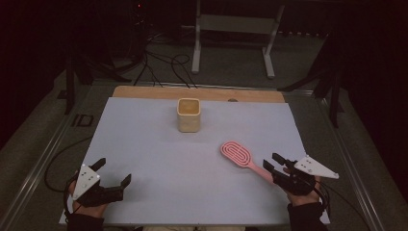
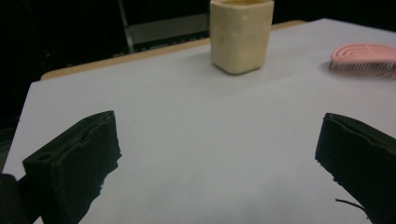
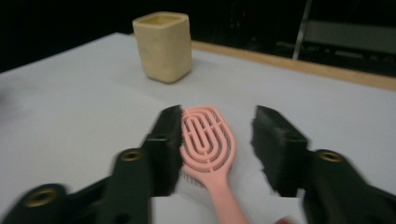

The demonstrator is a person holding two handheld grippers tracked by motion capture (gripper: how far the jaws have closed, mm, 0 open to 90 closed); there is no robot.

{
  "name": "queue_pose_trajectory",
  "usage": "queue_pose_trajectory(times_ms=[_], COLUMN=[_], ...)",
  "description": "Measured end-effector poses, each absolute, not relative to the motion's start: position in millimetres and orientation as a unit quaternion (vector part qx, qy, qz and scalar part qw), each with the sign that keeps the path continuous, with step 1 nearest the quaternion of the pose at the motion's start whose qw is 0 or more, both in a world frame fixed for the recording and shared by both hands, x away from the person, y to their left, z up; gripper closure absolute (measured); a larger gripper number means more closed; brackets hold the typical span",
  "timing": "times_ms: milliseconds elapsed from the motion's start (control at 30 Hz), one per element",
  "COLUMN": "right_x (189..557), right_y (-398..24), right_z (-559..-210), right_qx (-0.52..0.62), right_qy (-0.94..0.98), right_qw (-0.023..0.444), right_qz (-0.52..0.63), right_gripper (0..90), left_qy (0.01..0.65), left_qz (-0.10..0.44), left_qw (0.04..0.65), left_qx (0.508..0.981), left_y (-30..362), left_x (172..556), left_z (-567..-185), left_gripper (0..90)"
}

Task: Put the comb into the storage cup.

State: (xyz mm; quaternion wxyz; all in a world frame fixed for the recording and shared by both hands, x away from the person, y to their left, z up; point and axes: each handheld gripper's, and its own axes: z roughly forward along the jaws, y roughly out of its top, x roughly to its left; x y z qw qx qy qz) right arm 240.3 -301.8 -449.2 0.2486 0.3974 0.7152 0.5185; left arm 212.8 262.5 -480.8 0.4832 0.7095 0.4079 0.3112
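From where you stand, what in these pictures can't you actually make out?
- Inside of the yellow cup: its own walls hide the bottom in every view.
- Pink hairbrush handle end: cut off by the bottom edge in the right gripper view, behind the right tool in the high view.
- Brush bristles: underneath, facing the white sheet.
- Right tool's jaws, apart around the brush: edges blurred.
- Room behind the table: too dark.

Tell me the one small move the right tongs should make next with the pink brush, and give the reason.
Probably lower the right tongs and close on the pink brush near its handle. Their jaws stand apart with the brush lying flat on the white table between them, pads not pressing it. The yellow cup stands upright and open beyond, a likely place for it. The left tongs rest open, well away.
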Motion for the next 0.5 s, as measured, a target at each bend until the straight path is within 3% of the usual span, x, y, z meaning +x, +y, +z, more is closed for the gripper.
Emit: queue_pose_trajectory(times_ms=[67,100,200,233,500], right_x=[233.5,233.5,231.1,230.1,225.9], right_y=[-303.3,-303.3,-303.8,-302.3,-292.1], right_z=[-453.0,-453.0,-458.2,-459.0,-464.1], right_qx=[0.398,0.398,0.408,0.407,0.389], right_qy=[0.706,0.706,0.695,0.697,0.703], right_qw=[0.260,0.260,0.255,0.263,0.281], right_qz=[0.525,0.525,0.535,0.529,0.525], right_gripper=[37.1,37.1,15.3,12.5,11.1], left_qy=[0.406,0.406,0.406,0.407,0.406], left_qz=[0.313,0.312,0.312,0.311,0.294], left_qw=[0.487,0.491,0.499,0.502,0.502], left_qx=[0.707,0.704,0.699,0.697,0.705], left_y=[262.7,262.9,263.9,264.9,264.0], left_x=[212.1,211.8,212.0,211.8,211.3], left_z=[-478.2,-477.2,-475.2,-474.9,-479.6], left_gripper=[0.1,0.1,0.1,0.1,0.1])
